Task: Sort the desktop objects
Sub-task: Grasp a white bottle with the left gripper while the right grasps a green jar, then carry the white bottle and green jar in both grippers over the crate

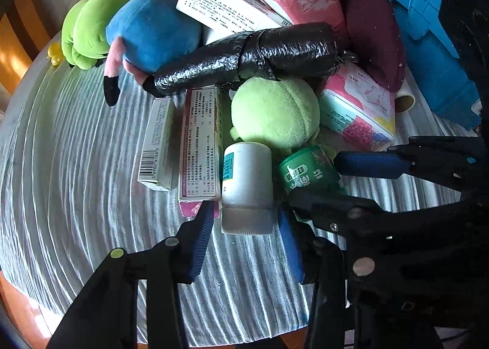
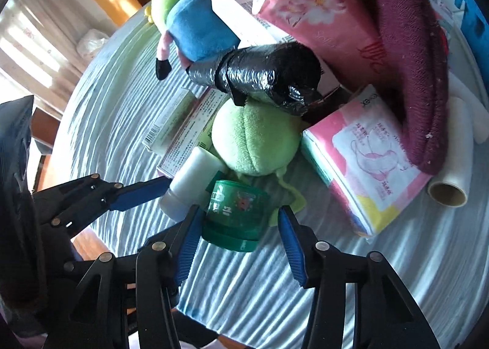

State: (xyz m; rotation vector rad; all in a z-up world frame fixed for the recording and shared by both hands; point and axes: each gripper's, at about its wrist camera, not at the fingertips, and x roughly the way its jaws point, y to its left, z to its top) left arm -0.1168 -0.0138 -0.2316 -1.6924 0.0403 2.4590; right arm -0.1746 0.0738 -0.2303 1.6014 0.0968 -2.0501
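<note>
A white pill bottle [image 1: 247, 187] lies on the striped cloth, its cap end toward me, between the open fingers of my left gripper [image 1: 246, 227]; the pads stand apart from its sides. A green jar [image 2: 237, 214] lies beside it, between the open fingers of my right gripper [image 2: 240, 227], not clamped. The jar also shows in the left wrist view [image 1: 307, 170], with the right gripper's fingers [image 1: 371, 164] around it. The white bottle also shows in the right wrist view [image 2: 191, 187].
Behind lies a pile: a light green plush ball [image 1: 275, 110], a black plastic-wrapped roll [image 1: 244, 59], medicine boxes [image 1: 200, 144], pink tissue packs [image 2: 363, 162], a blue and green plush toy [image 1: 149, 28], a maroon knit cloth [image 2: 412, 52] and a white paper roll [image 2: 452, 172].
</note>
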